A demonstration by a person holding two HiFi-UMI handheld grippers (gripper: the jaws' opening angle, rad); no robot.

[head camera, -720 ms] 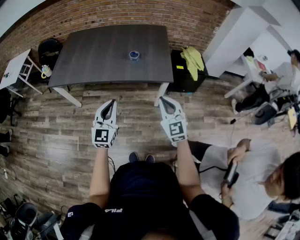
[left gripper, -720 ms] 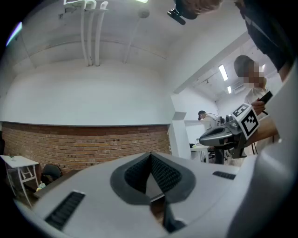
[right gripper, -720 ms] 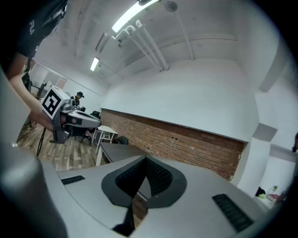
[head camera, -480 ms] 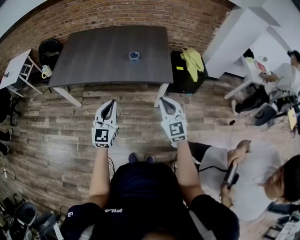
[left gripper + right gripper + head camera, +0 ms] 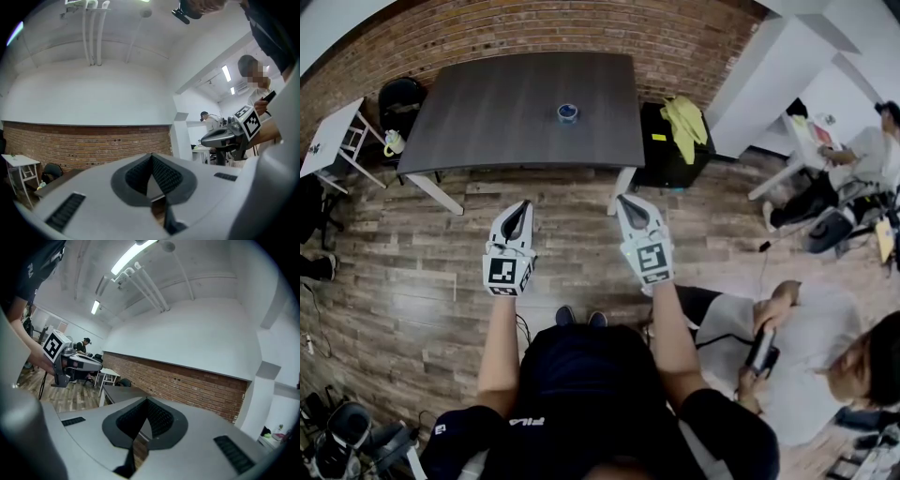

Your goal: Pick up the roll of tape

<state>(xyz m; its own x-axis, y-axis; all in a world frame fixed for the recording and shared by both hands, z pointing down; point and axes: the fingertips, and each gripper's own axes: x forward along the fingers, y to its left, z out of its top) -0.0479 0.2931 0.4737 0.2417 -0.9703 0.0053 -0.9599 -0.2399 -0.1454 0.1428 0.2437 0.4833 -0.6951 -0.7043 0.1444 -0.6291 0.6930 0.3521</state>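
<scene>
The roll of tape (image 5: 568, 112), small and blue, lies on the dark table (image 5: 487, 112) near its middle right. Both grippers hang over the wooden floor short of the table's front edge, well apart from the roll. My left gripper (image 5: 525, 202) is shut with nothing in it, its ribbed pads meeting at the tip (image 5: 151, 156). My right gripper (image 5: 622, 198) also stands shut and empty, pointing toward the table and brick wall (image 5: 146, 400). Neither gripper view shows the roll.
A black cabinet (image 5: 661, 155) with a yellow cloth (image 5: 685, 122) stands right of the table. A white side table (image 5: 333, 136) and a black chair (image 5: 398, 94) are at its left. A person sits on the floor at the right (image 5: 787, 347).
</scene>
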